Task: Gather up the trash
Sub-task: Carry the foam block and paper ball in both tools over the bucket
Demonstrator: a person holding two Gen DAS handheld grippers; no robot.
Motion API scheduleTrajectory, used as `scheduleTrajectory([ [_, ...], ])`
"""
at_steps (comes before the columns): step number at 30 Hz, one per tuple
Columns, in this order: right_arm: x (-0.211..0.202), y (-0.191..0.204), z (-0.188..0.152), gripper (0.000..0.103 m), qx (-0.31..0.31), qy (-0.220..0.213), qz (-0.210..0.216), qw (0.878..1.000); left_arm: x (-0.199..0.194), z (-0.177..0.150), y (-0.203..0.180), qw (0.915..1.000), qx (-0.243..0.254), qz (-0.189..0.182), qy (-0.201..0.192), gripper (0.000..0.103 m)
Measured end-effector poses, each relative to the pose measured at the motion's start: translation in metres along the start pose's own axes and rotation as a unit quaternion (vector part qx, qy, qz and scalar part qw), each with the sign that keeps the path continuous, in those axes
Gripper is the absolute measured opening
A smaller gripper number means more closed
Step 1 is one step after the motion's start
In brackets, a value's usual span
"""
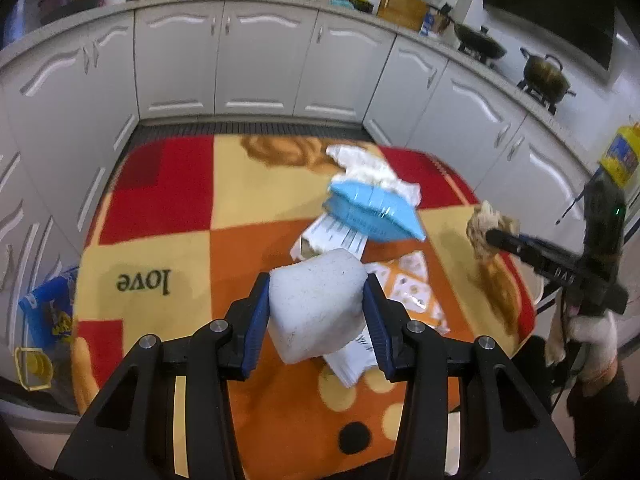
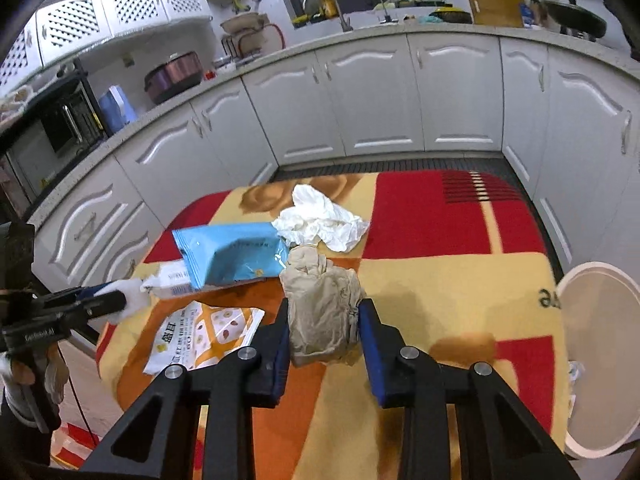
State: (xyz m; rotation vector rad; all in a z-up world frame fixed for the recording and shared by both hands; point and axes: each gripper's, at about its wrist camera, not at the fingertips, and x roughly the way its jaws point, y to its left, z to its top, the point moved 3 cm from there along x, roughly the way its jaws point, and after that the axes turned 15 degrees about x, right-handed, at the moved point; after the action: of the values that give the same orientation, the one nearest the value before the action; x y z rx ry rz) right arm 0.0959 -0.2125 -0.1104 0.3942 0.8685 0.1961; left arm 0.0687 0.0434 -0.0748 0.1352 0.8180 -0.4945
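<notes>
With both claws loaded for one trip: left gripper (image 1: 318, 304) clamped on white foam block (image 1: 316, 304), right gripper (image 2: 324, 332) on brown paper wad (image 2: 322, 308); bin (image 2: 600, 356) right of it, wrappers (image 2: 232, 256) ahead.

White foam-like block (image 1: 316, 312) clamped, lifted. Crumpled brown paper wad (image 2: 324, 312) clamped. Blue plastic pouch (image 2: 232, 256), crumpled white tissue (image 2: 324, 224), orange-white snack wrapper (image 2: 204, 332) lying on cloth.
</notes>
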Motion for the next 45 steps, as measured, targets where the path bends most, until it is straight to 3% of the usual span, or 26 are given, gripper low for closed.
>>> scheduleTrajectory([
  [9,-0.038,-0.009,-0.004,0.030,-0.004,-0.032,-0.015,0.999,-0.024,0.027,-0.041,0.9981,0.034,-0.030,-0.042,0.043],
  [27,-0.105,-0.079,-0.004,0.030,0.049,-0.090,-0.072,0.992,0.028,0.076,-0.190,0.9792,0.138,-0.145,-0.032,0.043],
  [34,-0.129,-0.118,-0.005,0.030,0.076,-0.108,-0.105,0.986,0.051,0.095,-0.232,0.9745,0.152,-0.162,-0.034,0.043],
  [45,-0.161,-0.168,-0.009,0.030,0.122,-0.129,-0.139,0.974,0.096,0.112,-0.271,0.9748,0.147,-0.167,-0.020,0.043],
])
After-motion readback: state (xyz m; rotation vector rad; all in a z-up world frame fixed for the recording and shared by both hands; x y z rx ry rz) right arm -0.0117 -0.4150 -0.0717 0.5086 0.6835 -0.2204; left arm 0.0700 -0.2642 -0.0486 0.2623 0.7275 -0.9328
